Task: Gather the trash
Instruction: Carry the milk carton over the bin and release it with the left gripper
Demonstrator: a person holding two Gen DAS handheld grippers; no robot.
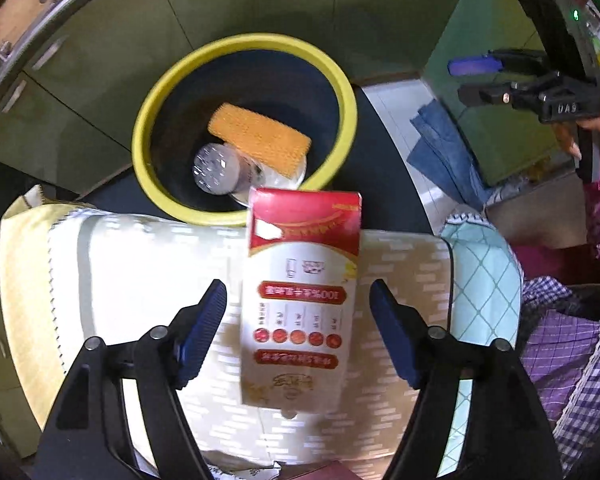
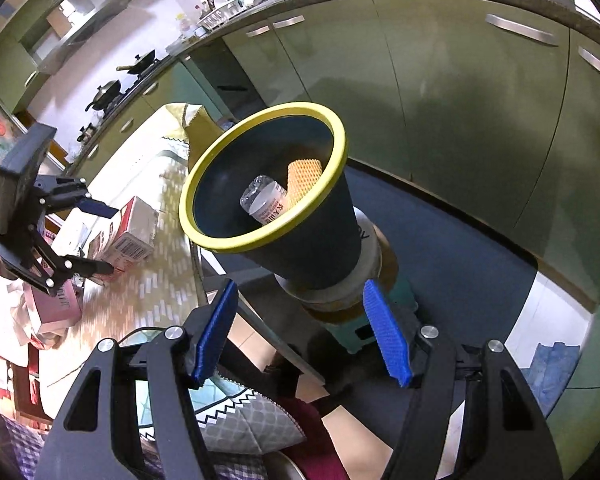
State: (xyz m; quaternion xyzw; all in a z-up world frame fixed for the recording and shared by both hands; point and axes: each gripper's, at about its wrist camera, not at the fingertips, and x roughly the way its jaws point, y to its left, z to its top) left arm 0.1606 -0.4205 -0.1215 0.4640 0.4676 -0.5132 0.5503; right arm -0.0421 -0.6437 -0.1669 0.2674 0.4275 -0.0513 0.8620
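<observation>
Carton [image 1: 300,300] lies on the tablecloth [image 1: 140,280] between the left gripper's [image 1: 298,332] spread jaws, untouched; bin [image 1: 244,128] just beyond. Right gripper [image 2: 300,332] gapes empty before the bin.

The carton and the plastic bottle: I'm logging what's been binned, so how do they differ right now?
The carton lies on the tablecloth outside the bin; the plastic bottle is already inside it, beside an orange sponge. The carton is boxy, opaque, red and white; the plastic bottle is round and clear. The carton sits between the open left tool; nothing grips the bottle. Both are trash.
</observation>
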